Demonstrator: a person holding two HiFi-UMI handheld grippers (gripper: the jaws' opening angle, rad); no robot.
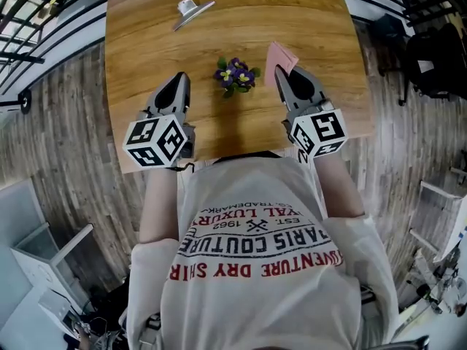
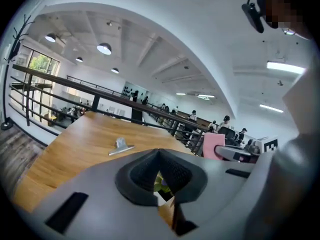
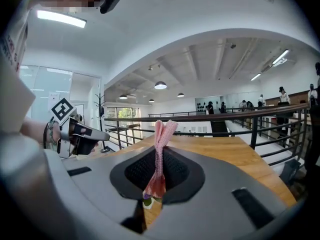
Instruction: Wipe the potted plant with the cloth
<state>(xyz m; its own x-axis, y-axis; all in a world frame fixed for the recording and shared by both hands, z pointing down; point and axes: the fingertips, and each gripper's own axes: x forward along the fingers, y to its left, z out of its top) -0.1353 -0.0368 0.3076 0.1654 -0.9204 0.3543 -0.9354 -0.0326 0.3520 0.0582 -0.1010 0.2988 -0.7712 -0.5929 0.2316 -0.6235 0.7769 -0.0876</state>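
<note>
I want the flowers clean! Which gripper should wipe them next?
Probably the right gripper: its jaws are shut on the pink cloth, close beside the potted plant. The left gripper is shut and holds nothing.

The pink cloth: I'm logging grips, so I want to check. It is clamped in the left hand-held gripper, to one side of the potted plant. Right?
No. The pink cloth is clamped in the right hand-held gripper, not the left; the right gripper view shows it pinched between the jaws. It does sit to one side of the potted plant.
</note>
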